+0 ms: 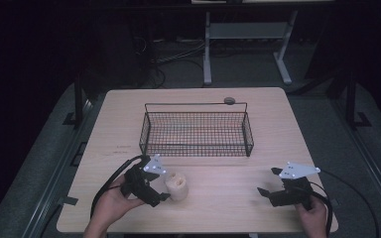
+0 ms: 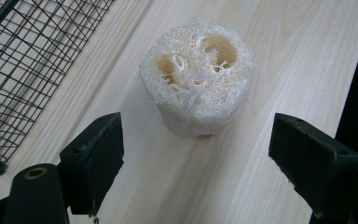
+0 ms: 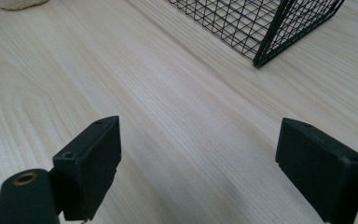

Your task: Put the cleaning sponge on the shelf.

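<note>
I am lining up the left gripper (image 1: pixel 161 184) on the loofah piece (image 1: pixel 176 186), which is standing on end on the table (image 1: pixel 218 208) near its front edge, just in front of the wire basket (image 1: pixel 196 133) and apart from it. In the left gripper view the loofah piece (image 2: pixel 196 77) is sitting ahead of the spread jaws, centred between them but not yet touched. To grip it well, I am judging that I should be easing forward until the pads flank its middle, keeping low and level, then closing gently, since the fibrous body looks soft and likely to squash or tip. The right gripper (image 1: pixel 272 182) is resting over bare wood at the right, its jaws also spread and holding nothing, well apart from the loofah.
</note>
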Demonstrator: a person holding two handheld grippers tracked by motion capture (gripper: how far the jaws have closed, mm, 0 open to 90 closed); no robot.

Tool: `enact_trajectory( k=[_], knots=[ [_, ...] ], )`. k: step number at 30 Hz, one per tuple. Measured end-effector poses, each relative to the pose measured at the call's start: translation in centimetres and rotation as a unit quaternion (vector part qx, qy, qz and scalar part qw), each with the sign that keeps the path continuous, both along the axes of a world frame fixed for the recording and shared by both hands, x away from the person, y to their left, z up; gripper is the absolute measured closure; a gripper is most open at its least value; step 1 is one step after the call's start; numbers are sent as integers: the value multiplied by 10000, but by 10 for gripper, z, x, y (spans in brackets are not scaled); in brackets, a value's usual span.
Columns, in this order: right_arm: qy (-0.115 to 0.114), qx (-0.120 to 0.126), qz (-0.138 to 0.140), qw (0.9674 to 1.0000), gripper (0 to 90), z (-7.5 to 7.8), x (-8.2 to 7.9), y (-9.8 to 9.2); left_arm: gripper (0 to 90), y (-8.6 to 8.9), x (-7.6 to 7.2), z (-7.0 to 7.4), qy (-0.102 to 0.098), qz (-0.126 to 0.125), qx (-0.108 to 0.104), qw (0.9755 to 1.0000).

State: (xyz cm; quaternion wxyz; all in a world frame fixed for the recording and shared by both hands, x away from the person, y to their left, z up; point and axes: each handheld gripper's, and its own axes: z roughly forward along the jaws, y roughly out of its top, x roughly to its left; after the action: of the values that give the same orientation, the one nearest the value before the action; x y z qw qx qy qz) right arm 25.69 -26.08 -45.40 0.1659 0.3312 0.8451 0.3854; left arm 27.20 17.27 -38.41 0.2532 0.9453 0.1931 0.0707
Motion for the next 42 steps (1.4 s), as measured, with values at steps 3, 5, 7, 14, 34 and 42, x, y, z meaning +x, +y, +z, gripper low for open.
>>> enact_trajectory(
  k=[3,5,7,14,34,42],
  knots=[
    [-5,-29,5,10000,136,0,0,0,172,-2,2,-1,37,-12,1,10000],
    [-21,-38,20,10000,136,0,0,0,172,-3,3,-1,31,-21,21,10000],
    [-5,-25,6,10000,135,0,0,0,172,-5,3,-2,65,-32,28,10000],
    [2,-10,34,10000,136,0,0,1,172,-11,7,-4,89,-72,54,9999],
    [-12,-23,53,10000,136,1,-1,2,172,-25,14,-10,207,-149,141,9996],
    [-13,-17,76,10000,136,1,-1,2,172,-30,17,-12,212,-168,222,9994]
  ],
)
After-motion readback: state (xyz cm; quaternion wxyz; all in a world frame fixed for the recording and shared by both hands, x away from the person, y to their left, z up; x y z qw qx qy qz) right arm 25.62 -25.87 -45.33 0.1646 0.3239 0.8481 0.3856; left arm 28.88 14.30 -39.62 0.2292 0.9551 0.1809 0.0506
